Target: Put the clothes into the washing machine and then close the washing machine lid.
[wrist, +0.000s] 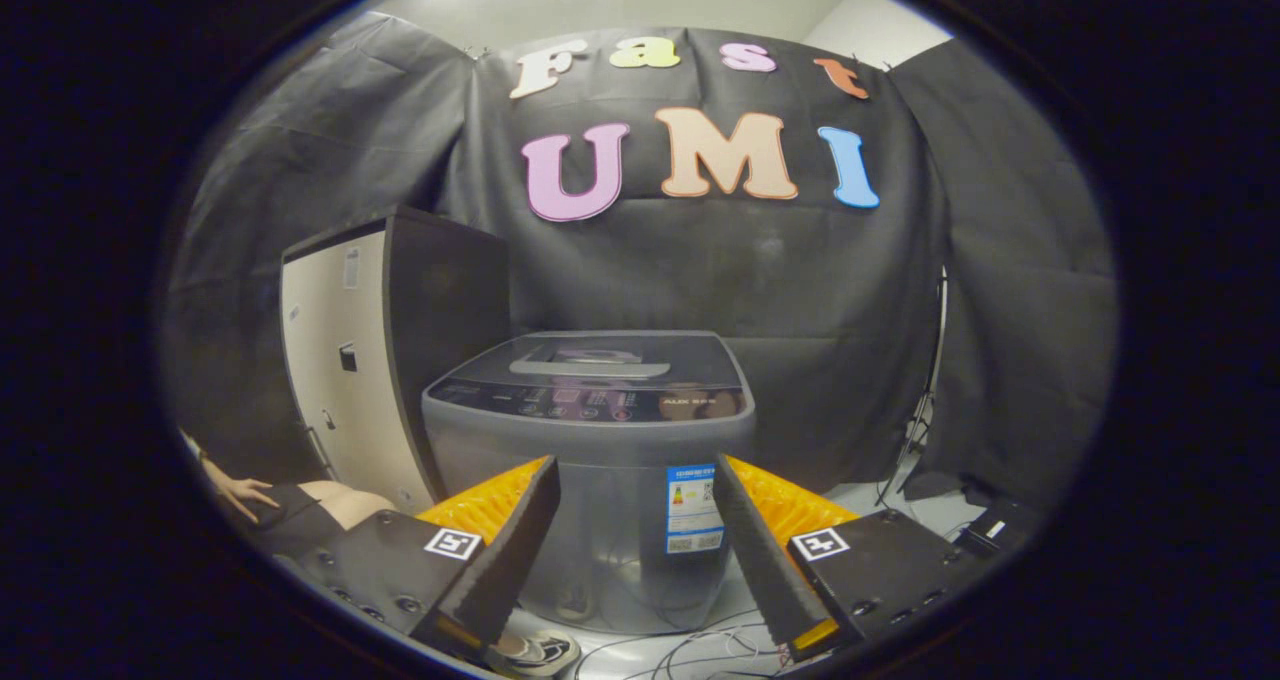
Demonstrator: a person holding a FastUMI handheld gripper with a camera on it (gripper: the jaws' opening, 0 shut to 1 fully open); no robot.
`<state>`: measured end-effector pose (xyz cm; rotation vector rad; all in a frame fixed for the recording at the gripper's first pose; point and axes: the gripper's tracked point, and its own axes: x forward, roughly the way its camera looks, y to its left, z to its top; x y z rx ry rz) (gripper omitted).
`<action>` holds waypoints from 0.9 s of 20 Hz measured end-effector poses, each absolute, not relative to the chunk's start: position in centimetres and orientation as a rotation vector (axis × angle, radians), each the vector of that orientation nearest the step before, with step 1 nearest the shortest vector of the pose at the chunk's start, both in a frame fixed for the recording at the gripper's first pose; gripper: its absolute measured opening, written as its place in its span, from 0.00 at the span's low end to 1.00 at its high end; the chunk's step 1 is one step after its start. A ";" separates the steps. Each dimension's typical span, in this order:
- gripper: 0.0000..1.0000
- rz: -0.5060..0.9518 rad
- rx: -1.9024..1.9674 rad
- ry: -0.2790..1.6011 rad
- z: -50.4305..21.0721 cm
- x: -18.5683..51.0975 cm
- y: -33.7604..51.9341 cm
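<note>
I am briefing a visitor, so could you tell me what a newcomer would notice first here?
The grey washing machine stands straight ahead beyond the fingers, its lid down. The gripper is open and holds nothing, with the machine's front showing between its fingers. A tall cabinet stands beside the machine, with a person's hand low near it.

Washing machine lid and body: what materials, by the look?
Washing machine lid: looks like dark tinted glass or glossy plastic, since it reflects light. Body: grey, matte, probably plastic or painted metal; hard to tell. The gripper is open, fingers framing the machine's front, holding nothing.
</note>
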<state>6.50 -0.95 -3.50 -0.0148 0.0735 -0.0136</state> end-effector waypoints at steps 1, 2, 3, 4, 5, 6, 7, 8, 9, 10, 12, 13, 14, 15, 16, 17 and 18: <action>0.97 -0.016 -0.015 0.068 -3.4 6.3 -1.0; 0.97 -0.015 -0.015 0.063 -3.3 6.2 -1.0; 0.97 -0.016 -0.013 0.066 -3.5 6.2 -1.0; 0.97 -0.017 -0.014 0.072 -3.5 6.1 -1.0; 0.97 -0.017 -0.014 0.065 -3.4 6.2 -1.0; 0.97 -0.016 -0.013 0.049 -2.9 6.0 -1.1; 0.97 -0.017 -0.013 0.036 -2.6 5.7 -1.1; 0.97 -0.017 -0.012 0.029 -2.6 5.6 -1.0; 0.97 -0.018 -0.012 0.021 -2.5 5.8 -1.1; 0.97 -0.017 -0.012 0.012 -2.4 5.5 -1.1; 0.97 -0.018 -0.012 -0.003 -2.0 5.1 -1.1; 0.97 -0.018 -0.011 -0.010 -2.0 5.0 -1.1; 0.97 -0.020 -0.011 -0.009 -1.9 5.0 -1.1; 0.97 -0.019 -0.011 -0.009 -2.0 5.5 -1.1; 0.97 -0.019 -0.011 -0.008 -2.0 5.1 -1.1; 0.97 -0.019 -0.011 -0.010 -1.9 5.1 -1.1; 0.97 -0.019 -0.011 -0.009 -1.9 5.1 -1.2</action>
